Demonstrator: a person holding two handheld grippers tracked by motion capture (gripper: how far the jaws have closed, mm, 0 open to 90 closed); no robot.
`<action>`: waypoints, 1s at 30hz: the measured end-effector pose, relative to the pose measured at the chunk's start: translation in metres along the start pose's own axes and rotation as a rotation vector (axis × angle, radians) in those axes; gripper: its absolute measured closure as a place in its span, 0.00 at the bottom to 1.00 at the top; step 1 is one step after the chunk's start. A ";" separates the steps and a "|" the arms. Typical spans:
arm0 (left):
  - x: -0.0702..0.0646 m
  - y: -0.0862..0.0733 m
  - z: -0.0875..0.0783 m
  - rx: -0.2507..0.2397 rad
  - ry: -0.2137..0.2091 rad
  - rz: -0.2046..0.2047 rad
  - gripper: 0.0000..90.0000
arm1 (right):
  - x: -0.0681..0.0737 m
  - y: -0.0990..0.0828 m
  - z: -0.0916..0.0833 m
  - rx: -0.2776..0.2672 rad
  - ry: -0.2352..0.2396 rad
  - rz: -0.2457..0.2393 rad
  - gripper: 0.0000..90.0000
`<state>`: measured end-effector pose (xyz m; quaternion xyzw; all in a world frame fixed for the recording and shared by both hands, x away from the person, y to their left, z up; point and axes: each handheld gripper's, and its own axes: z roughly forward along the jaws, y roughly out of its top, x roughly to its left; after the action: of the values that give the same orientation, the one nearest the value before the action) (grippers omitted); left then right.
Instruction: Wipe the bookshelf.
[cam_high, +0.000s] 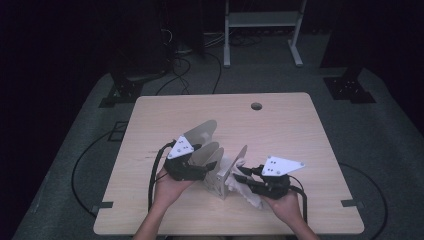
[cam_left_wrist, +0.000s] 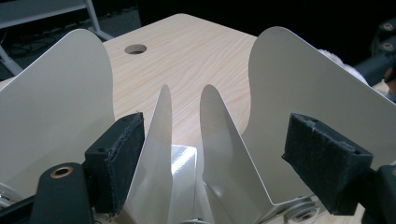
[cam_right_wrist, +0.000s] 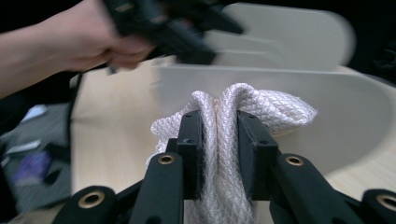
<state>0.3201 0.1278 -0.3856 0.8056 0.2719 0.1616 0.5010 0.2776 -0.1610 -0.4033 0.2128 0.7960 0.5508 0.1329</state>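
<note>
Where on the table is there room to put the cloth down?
Bare patches: the far half of the table around the round hole, and the right side beyond the right gripper, which pinches the white cloth. It is crowded at the near middle, where the white divider rack and left gripper sit.

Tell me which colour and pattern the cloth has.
The cloth is pale cream-white with a fine diamond weave, clearest in the right gripper view.

Light wooden rectangular table with a round cable hole, on grey carpeted floor. Black cables and white metal frame legs behind. Dim, dark surroundings.
</note>
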 end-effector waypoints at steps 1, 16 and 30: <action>0.000 0.000 0.000 -0.001 -0.002 -0.003 0.23 | 0.006 0.004 0.001 0.006 0.033 -0.016 0.80; 0.000 0.000 0.000 0.011 0.008 0.003 0.22 | 0.011 0.014 0.000 -0.011 0.050 -0.021 0.80; 0.000 0.000 0.001 0.010 0.007 0.007 0.22 | -0.012 0.008 -0.001 0.024 -0.009 0.020 0.80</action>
<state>0.3206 0.1272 -0.3856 0.8085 0.2716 0.1650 0.4953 0.2898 -0.1650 -0.3955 0.2249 0.7997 0.5417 0.1285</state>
